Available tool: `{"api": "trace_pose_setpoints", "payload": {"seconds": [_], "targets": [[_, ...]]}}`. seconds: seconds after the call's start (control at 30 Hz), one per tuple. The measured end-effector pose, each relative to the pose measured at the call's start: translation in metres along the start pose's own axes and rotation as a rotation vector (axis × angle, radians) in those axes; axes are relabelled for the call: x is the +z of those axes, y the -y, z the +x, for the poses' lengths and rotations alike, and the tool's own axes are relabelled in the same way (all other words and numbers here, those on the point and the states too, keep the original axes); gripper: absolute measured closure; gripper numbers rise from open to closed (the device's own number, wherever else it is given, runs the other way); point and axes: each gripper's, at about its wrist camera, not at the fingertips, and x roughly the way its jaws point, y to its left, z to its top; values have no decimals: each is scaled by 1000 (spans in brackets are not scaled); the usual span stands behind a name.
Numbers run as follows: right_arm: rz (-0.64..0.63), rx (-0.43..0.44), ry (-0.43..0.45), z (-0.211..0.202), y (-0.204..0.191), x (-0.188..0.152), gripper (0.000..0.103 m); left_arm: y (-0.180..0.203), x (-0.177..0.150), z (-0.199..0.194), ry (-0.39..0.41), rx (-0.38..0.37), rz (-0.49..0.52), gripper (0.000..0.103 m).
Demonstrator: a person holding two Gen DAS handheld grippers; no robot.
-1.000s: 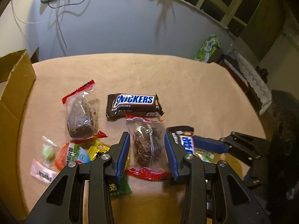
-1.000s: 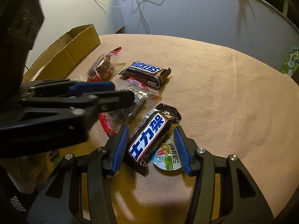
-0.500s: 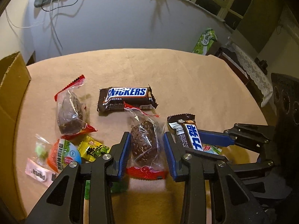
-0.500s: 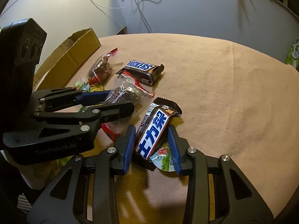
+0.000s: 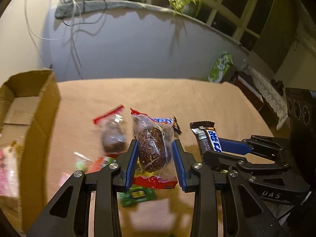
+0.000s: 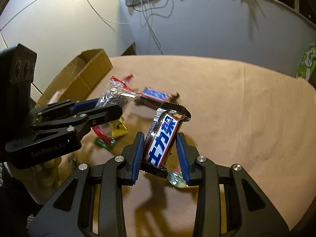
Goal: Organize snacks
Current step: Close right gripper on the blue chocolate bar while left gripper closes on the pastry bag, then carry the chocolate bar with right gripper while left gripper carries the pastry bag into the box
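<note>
My left gripper [image 5: 155,154] is shut on a clear red-edged packet with a dark cake [image 5: 152,148] and holds it above the table. It also shows in the right wrist view [image 6: 116,96]. My right gripper [image 6: 161,146] is shut on a brown and blue Snickers bar [image 6: 163,138] and holds it tilted above the table. That bar shows at the right of the left wrist view [image 5: 207,138]. An open cardboard box [image 5: 29,118] stands at the table's left edge.
On the tan tablecloth [image 6: 237,108] lie a second Snickers bar [image 6: 156,95], a second clear cake packet [image 5: 113,136], a yellow sweet [image 6: 119,129], a green packet [image 5: 137,195] and a round jelly cup [image 6: 176,178]. A green carton [image 5: 220,67] stands beyond the far edge.
Both grippers have closed on their snacks and lifted them off the table. The views have risen and shifted toward the box.
</note>
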Motion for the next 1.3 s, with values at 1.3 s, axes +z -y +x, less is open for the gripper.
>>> {"api": "trace_pose_setpoints", "payload": {"seconds": [1.3], "targets": [[-244, 149, 28, 86, -189, 111, 68, -161, -12, -112, 255, 212, -288, 70]]}}
